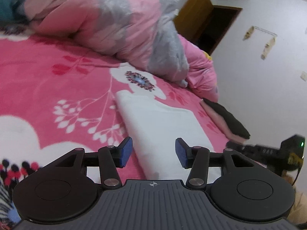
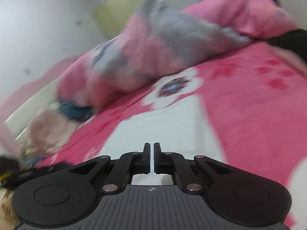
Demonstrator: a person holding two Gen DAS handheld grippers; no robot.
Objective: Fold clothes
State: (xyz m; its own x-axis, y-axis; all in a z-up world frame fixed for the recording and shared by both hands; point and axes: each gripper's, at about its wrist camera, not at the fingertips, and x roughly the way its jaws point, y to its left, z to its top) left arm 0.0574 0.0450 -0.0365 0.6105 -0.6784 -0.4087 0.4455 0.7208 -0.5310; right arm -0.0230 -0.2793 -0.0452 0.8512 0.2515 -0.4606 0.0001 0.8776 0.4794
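Left to right across the bed. On the pink flowered blanket lies the white garment, a flat, straight-edged oblong that already looks folded at least once; whether more folds are due, I cannot judge from this moment. My left gripper hovers at its near end with jaws spread wide, one blue pad on either side of the cloth and nothing between them. Behind, a bunched pink-and-grey quilt fills the far side. To the right of the garment, near the bed's edge, a dark item lies on a pale pink one, apparently a small stack; beyond it my other tool shows at the frame's edge.

In the right wrist view, heavily blurred, my right gripper has its jaws nearly pressed together, a thin slit between them; I see no cloth in it. The white garment lies straight ahead.

If another fold is wanted, I would take both near corners evenly, lift low and lay edge on edge, slowly, since thin cloth drags and skews.
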